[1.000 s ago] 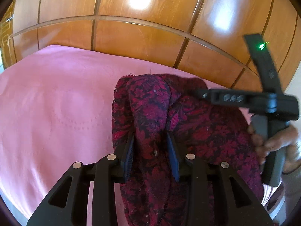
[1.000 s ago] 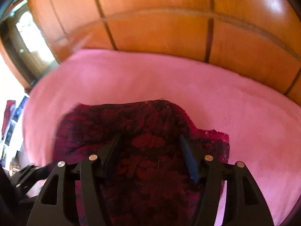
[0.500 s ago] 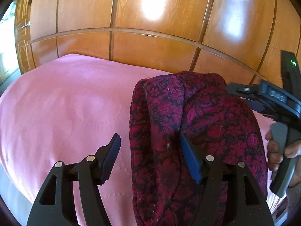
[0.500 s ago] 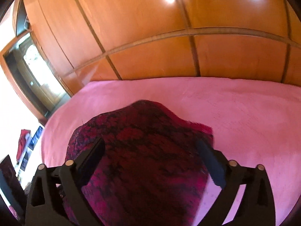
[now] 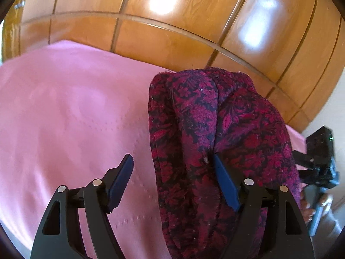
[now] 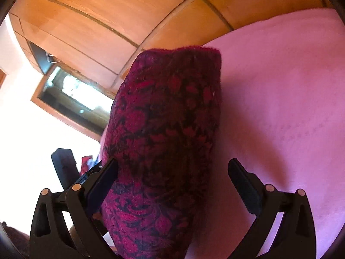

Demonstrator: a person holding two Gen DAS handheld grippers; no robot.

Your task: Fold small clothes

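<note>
One cloth (image 5: 217, 142) lay on the bed (image 5: 71, 116), a dark red piece with a black floral pattern, folded over on itself into a thick bundle. It was the only garment on the pink cover. Two tongs were at work, one in each hand.

The left tongs (image 5: 172, 181) stood wide, their jaws having just been opening. The near left edge of the cloth lay between them. The right blue pad touched a fold of the cloth, while the left pad hung over bare pink cover beside the cloth, so nothing was gripped.

The right tongs (image 6: 172, 181) stood at their widest, jaws likewise just opened. The cloth ran up between them, close against the left pad and apart from the right one, which was over the cover.

In the left view the right tongs and the hand (image 5: 310, 205) holding them showed just past the cloth's right edge.

Behind the cloth rose a glossy wooden panelled wall (image 5: 172, 21). To the cloth's left in the right view, a wood-framed opening (image 6: 73, 97) glared with light.
</note>
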